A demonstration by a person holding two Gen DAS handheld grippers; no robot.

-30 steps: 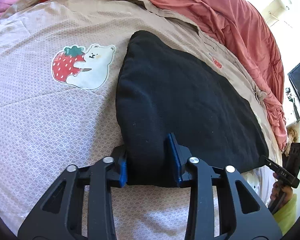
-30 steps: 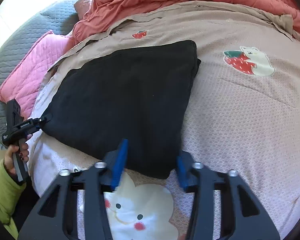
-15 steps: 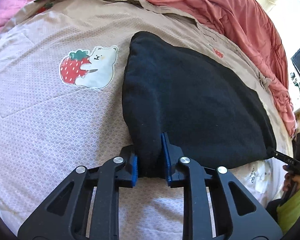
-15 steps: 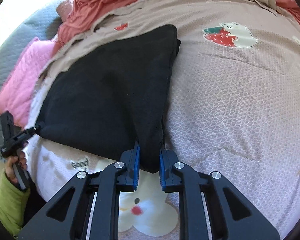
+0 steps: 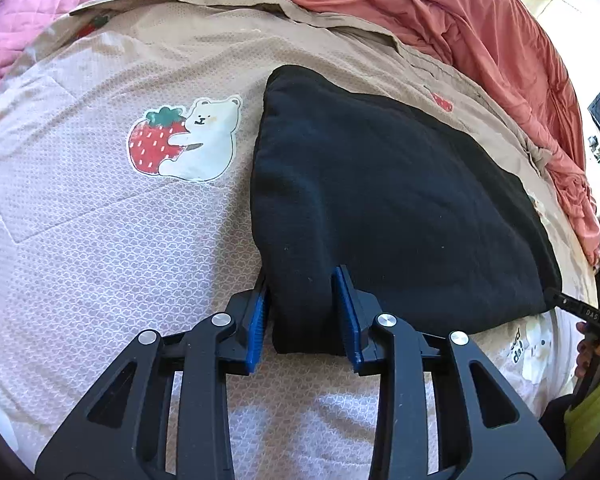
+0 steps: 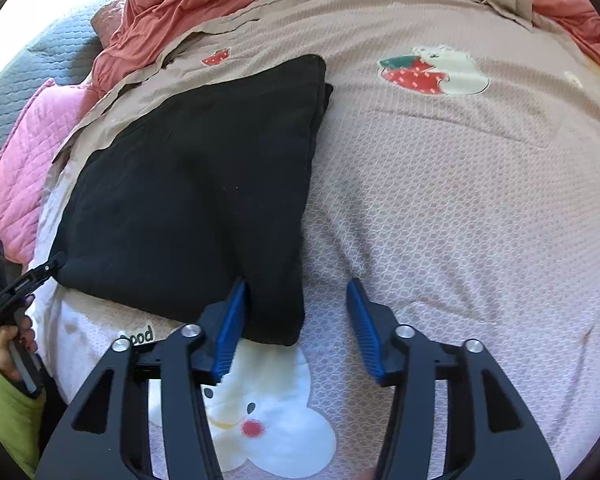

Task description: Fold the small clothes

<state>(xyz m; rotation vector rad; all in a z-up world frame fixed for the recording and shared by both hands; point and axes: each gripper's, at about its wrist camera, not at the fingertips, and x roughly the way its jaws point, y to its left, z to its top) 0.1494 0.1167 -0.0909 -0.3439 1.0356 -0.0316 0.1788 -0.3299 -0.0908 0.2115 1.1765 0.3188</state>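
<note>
Black garment point(image 5: 380, 200) lay folded flat on beige bedspread point(image 5: 100, 240). My left gripper point(image 5: 303, 316) sat narrow, pads flanking near corner, grip seemingly loosening. My right gripper point(image 6: 296, 320) gaped wide, other corner beside left pad. Risk: pulling away could snag fleece, dragging fold open.

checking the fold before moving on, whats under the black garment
The black garment lies on the beige printed bedspread. A white flower-face print and partial lettering poke out from under its near edge. Whatever else it covers is hidden.
</note>
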